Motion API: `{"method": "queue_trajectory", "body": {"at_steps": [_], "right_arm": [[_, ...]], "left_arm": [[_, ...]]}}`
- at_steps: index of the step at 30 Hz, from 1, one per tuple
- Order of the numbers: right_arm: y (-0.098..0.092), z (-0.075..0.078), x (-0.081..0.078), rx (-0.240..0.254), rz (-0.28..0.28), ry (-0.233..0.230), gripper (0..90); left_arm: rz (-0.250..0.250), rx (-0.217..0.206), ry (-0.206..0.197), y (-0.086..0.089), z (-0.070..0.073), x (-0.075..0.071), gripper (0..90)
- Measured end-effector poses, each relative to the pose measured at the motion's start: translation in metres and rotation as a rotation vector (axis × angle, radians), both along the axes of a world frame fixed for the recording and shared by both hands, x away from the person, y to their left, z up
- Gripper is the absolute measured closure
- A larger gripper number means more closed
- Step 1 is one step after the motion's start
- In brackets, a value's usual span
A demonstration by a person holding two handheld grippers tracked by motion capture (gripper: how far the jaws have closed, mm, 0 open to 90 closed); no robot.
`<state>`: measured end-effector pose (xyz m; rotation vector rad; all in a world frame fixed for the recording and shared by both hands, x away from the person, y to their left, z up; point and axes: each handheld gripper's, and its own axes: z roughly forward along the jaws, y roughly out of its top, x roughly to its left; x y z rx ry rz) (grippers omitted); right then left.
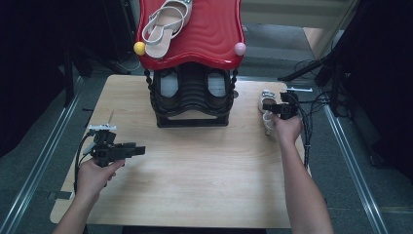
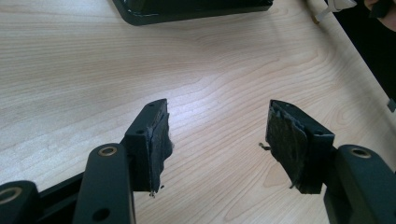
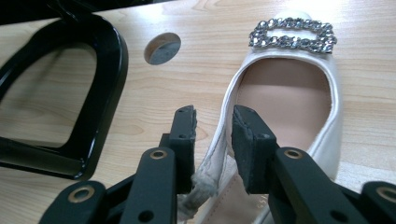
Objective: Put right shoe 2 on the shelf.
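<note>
The right gripper straddled the side edge of the shoe on the counter beside the rack — jaws narrowed around it, likely to lift it. The left gripper hung wide open, empty.
</note>
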<state>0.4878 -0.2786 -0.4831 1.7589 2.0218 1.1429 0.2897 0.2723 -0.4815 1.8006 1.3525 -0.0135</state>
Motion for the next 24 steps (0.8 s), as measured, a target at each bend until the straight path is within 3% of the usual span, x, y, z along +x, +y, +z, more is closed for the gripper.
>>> {"method": "queue_trajectory", "body": {"at_steps": [8, 15, 24], "right_arm": [[0.007, -0.006, 0.003, -0.039, 0.002, -0.001, 75.7], [0.007, -0.008, 0.005, -0.058, -0.013, 0.01, 86.0], [-0.004, -0.004, 0.007, 0.004, -0.033, 0.058, 88.5]], "left_arm": [[0.007, -0.007, 0.001, 0.0, -0.001, 0.001, 39.8], [-0.002, -0.003, 0.001, 0.0, -0.001, 0.001, 39.8], [-0.007, -0.002, 0.002, 0.0, -0.002, 0.001, 39.8]]}}
